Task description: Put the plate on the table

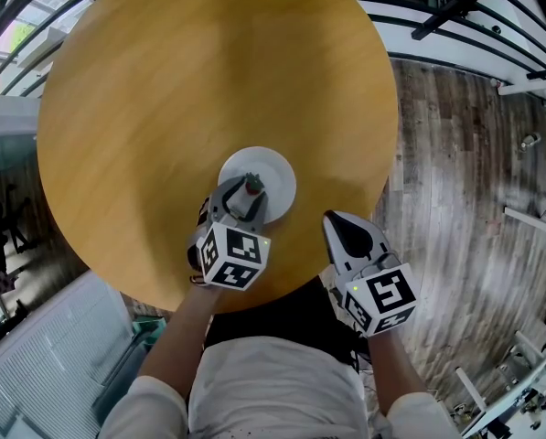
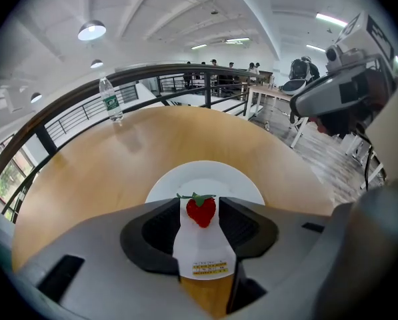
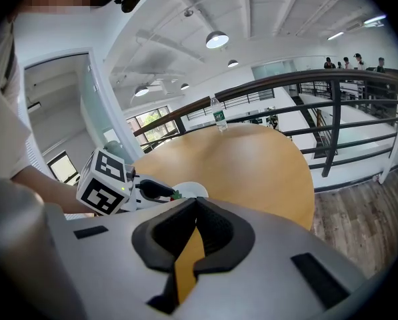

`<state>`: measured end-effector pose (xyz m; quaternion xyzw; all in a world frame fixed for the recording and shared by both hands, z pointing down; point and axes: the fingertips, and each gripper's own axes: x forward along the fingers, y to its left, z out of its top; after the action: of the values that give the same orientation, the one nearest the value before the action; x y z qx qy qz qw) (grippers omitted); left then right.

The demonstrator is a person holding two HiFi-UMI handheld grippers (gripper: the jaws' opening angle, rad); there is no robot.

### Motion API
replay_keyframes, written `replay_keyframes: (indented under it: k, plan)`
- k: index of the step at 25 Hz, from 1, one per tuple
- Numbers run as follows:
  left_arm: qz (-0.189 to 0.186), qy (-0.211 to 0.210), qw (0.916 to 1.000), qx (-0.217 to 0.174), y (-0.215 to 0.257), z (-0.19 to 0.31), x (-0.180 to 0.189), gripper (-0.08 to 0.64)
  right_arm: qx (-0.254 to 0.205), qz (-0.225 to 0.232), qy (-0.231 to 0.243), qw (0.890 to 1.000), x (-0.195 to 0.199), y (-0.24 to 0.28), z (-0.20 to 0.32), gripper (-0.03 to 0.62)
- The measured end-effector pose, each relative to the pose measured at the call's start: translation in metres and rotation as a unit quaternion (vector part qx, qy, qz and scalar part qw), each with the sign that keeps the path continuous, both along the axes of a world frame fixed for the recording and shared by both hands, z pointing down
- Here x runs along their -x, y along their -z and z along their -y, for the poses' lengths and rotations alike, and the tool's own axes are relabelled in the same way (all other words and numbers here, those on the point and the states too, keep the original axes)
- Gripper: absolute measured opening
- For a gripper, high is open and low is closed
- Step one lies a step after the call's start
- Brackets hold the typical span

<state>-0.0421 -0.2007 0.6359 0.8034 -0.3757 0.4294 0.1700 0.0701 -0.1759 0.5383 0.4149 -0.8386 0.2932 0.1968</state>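
Plate sits flat by the table's near edge, so left gripper jaws are spread loosely around its strawberry-topped white piece; right gripper idles pressed together, empty.

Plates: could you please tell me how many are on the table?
1: the white plate rests on the wooden table, near the person, at the left gripper.

Grey wood-plank floor, dark curved railing, white beamed ceiling, round pendant lamps, windows.
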Motion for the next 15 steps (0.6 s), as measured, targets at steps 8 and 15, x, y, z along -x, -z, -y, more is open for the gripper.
replay_keyframes:
  k: [8, 15]
  plan:
    - [-0.055, 0.022, 0.9980, -0.023, 0.059, -0.022, 0.007, 0.193, -0.030, -0.003, 0.014, 0.999, 0.003, 0.033, -0.005, 0.020]
    - [-0.141, 0.060, 0.9853, -0.075, 0.147, -0.038, 0.023, 0.072, -0.075, -0.009, 0.032, 0.997, 0.008, 0.081, -0.008, 0.020]
